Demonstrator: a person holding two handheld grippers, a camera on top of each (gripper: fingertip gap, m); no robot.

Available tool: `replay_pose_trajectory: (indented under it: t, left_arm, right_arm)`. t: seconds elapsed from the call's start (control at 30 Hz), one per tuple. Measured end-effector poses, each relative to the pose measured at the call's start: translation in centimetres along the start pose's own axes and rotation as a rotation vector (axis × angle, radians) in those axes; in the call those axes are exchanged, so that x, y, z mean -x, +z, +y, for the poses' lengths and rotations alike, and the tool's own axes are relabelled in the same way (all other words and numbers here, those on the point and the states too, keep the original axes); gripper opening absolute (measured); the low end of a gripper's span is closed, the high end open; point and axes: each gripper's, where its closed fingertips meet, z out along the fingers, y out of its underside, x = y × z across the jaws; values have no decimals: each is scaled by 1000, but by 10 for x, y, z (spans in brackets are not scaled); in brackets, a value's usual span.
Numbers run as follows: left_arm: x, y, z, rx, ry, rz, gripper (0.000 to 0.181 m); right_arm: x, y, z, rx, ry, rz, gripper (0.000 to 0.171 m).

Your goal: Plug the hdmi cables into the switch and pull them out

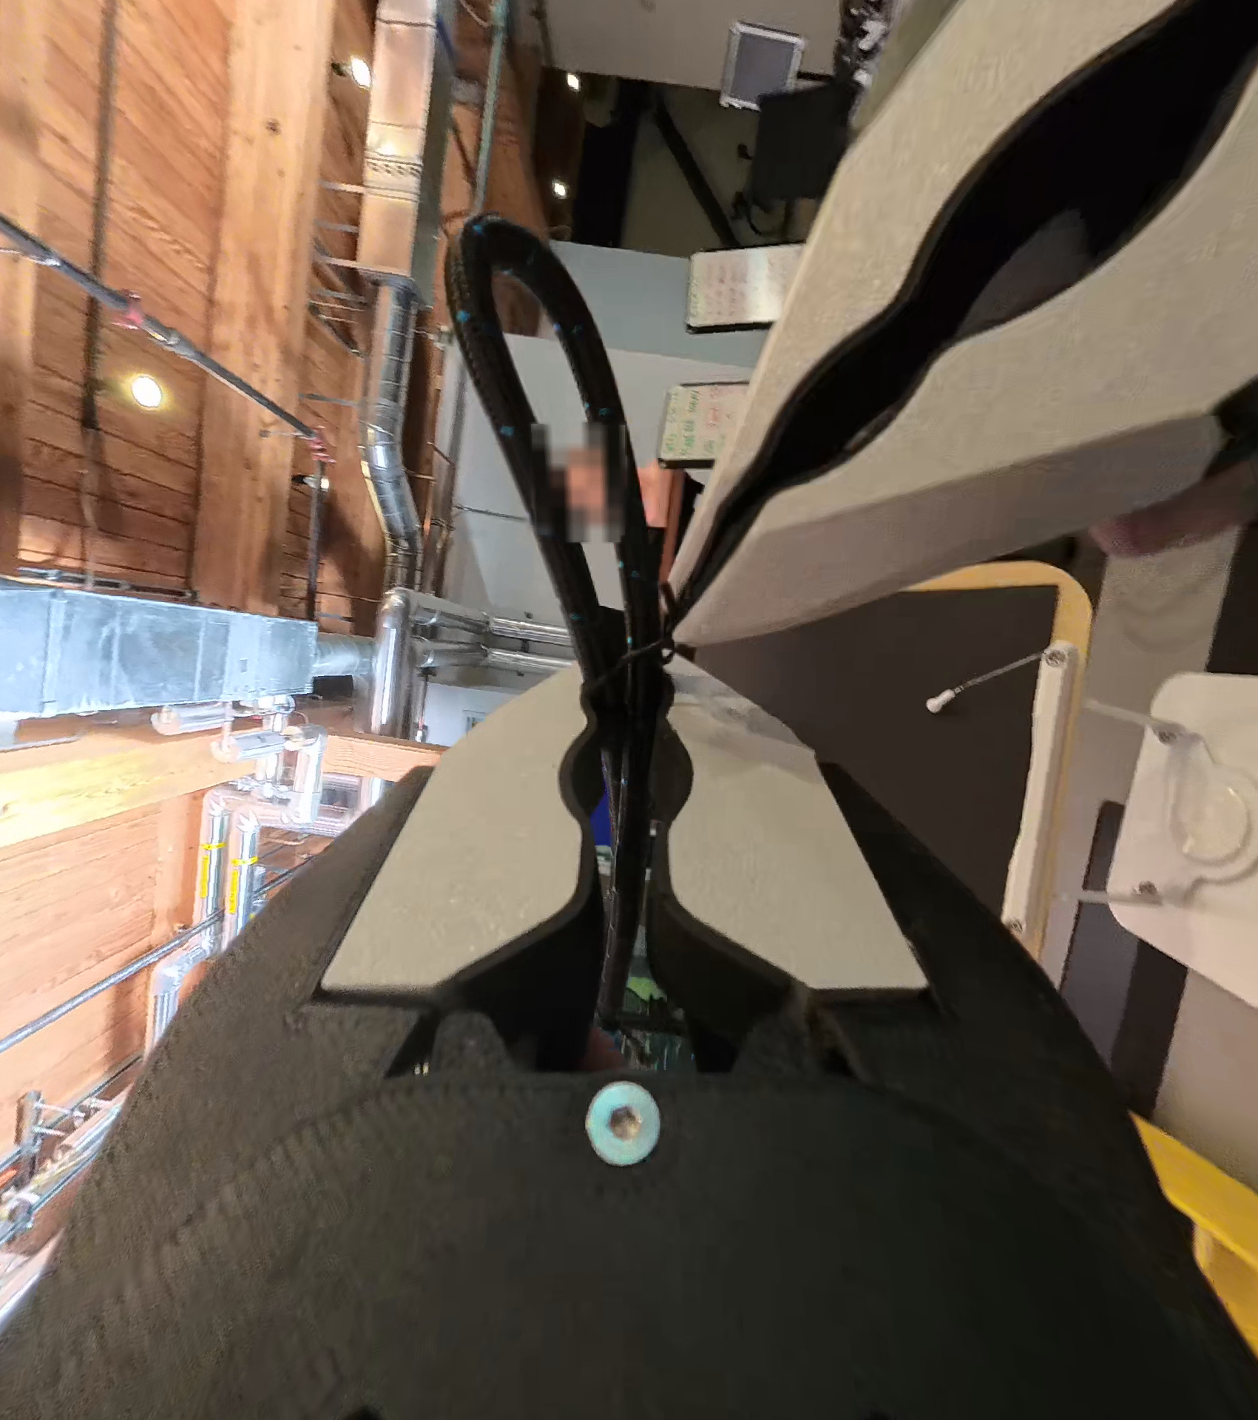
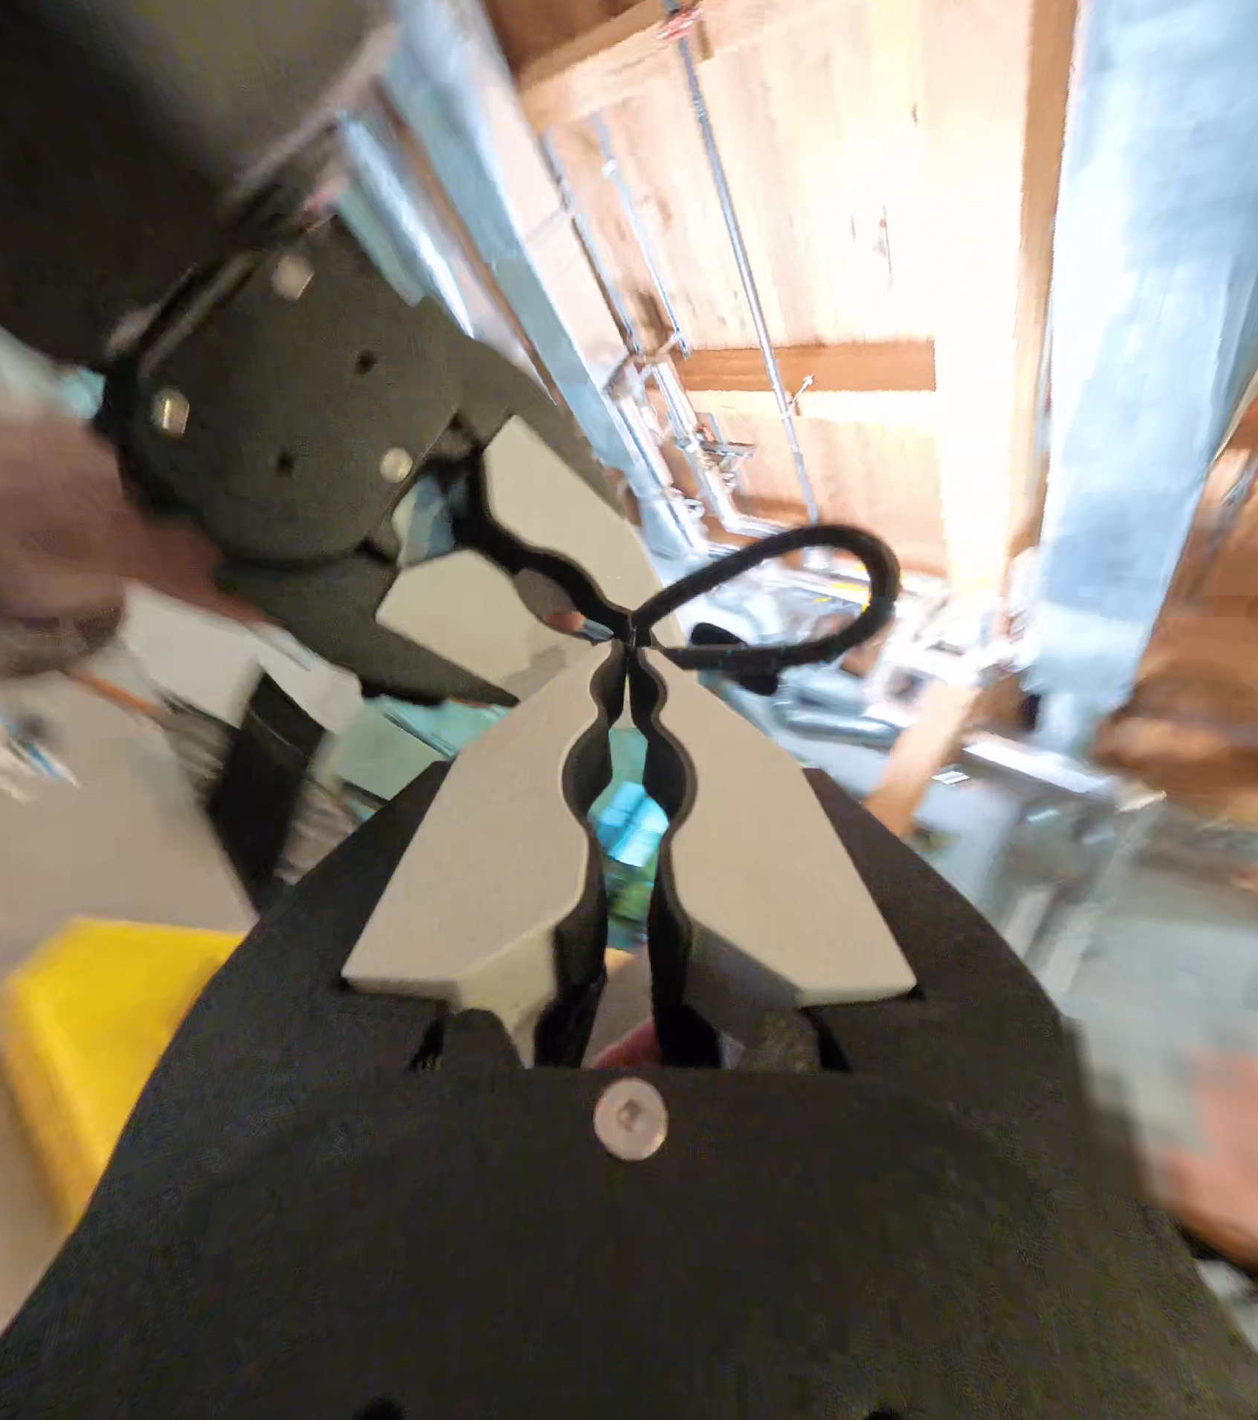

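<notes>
Between the tips of the left gripper [image 1: 629,684], a black braided HDMI cable [image 1: 595,430] with small blue flecks is pinched; it is folded into a long narrow loop that rises beyond the tips, and its two strands run back down the wavy gap between the fingers toward the gripper's body. A thin black tie [image 1: 629,661] cinches the strands together right at the tips. The fingers [image 1: 479,837] are flat grey wedges with a matte, grainy face and black scalloped inner edges, set in a ribbed black printed body with a washer and bolt at its middle.

Coming in from the upper right of the left tongs, the right gripper [image 1: 675,626] meets the same spot with its tips touching the tie area. In its own view the right gripper [image 2: 627,641] is pressed together at the tips, its grey fingers [image 2: 503,830] narrowing to a point on the cable bundle at the tie; exactly which it nips is too small to tell. The cable loop [image 2: 802,599] bulges to the right of those tips. The left gripper [image 2: 614,624] enters from the upper left, held by a blurred hand [image 2: 34,538].

Below and left of the right tongs sits a yellow plastic bin [image 2: 95,1030].
</notes>
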Motion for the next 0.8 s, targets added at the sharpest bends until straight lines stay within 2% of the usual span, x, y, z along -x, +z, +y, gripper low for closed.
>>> replay_pose_trajectory:
  t: [0.17,0.33,0.4,0.47,0.53,0.67,0.7,0.8]
  left_arm:
    - [3,4,5,-34,-43,-110,6]
    - [2,12,14,-72,-3,-267,6]
    - [-2,16,18,-92,34,-334,6]
    - [-10,20,24,-96,51,-350,6]
    - [-16,25,33,-72,46,-322,5]
    - [-21,27,40,-48,17,-211,6]
    - [-26,29,42,-27,24,-157,6]
    - [-30,30,45,6,13,-36,7]
  right_arm:
    - [-6,3,8,-117,648,-18,0]
    - [-8,7,28,-284,1332,-80,0]
    - [-5,7,39,-353,1520,-81,0]
    - [0,6,51,-372,1592,-63,0]
    - [5,8,61,-319,1548,-35,0]
    - [1,4,65,-191,1231,4,22]
    - [0,3,66,-130,1084,20,28]
    - [0,-2,75,90,465,74,28]
